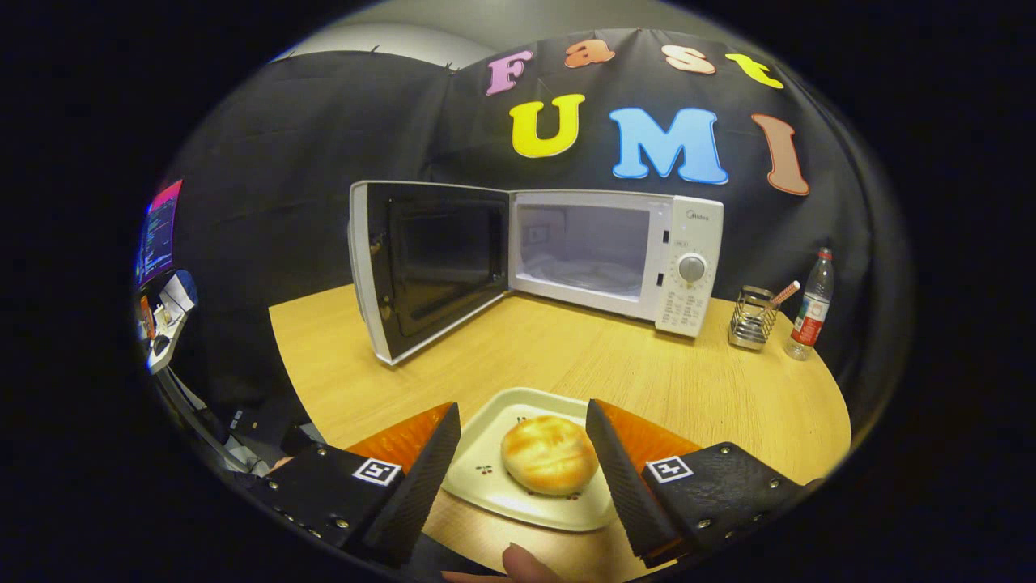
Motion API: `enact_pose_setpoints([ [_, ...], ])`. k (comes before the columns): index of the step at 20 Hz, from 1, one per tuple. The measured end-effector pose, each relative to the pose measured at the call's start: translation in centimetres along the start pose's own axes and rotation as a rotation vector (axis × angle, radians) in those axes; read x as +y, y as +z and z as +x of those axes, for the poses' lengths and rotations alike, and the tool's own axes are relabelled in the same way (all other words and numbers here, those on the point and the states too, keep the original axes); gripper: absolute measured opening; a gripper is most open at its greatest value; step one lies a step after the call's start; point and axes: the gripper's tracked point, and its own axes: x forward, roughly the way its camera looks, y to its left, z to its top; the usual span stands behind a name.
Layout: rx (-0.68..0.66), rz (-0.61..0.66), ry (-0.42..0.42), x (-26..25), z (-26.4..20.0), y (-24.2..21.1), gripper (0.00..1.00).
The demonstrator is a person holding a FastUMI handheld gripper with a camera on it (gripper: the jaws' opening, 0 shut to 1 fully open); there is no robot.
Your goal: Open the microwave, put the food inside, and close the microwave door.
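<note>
Hand-held gripper [522, 425] open astride bun plate [486, 478] on wooden table [566, 348].

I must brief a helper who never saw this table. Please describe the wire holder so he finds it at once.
Start at the white microwave with its door open. Right of it stands the wire holder, next to a clear bottle. Unlike the bottle, it is a low metal basket with a striped straw sticking out.

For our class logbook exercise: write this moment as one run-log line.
microwave door: open | bun on plate: between jaws, ungrasped | gripper: open | cavity: empty
</note>
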Motion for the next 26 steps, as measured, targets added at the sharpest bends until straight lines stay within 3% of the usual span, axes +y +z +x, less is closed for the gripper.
enact_pose_setpoints([
  [4, 0.129, 0.029, 0.03, -0.9, 0.5, -3.1, 0.95],
  [8, 0.213, 0.037, 0.006, -1.6, 1.6, -4.9, 0.96],
  [11, 0.203, 0.059, 0.002, -1.4, 1.7, -4.7, 0.84],
  [14, 0.181, 0.14, 0.019, -0.8, 1.8, -3.6, 0.68],
  [21, 0.103, 0.415, 0.097, 0.3, 3.7, 3.1, 0.68],
  [26, 0.065, 0.508, 0.085, 0.0, 7.0, 7.1, 0.68],
])
